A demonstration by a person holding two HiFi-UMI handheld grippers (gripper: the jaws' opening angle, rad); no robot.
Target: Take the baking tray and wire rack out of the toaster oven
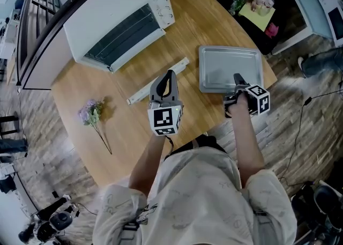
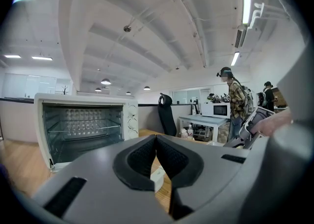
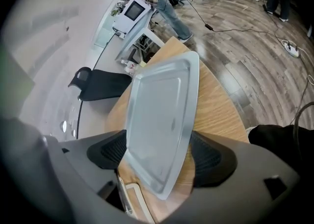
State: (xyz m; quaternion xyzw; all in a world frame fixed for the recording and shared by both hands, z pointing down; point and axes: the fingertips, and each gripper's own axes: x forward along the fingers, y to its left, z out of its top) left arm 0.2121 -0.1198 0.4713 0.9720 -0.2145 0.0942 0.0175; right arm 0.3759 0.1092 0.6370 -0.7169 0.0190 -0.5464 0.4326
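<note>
The white toaster oven stands at the table's far left with its door down; the left gripper view looks into the toaster oven, and the wire rack sits on a shelf inside. The grey baking tray lies flat on the wooden table at the right. My right gripper is at the tray's near edge, open, with the baking tray between its wide-spread jaws and no pad pressing on it. My left gripper hovers mid-table, pointing at the oven; it is shut and empty.
A long white strip lies on the table between oven and tray, just beyond the left gripper. A small bunch of flowers lies at the left. The round table's edge runs close past the tray. Beyond are a black chair and a standing person.
</note>
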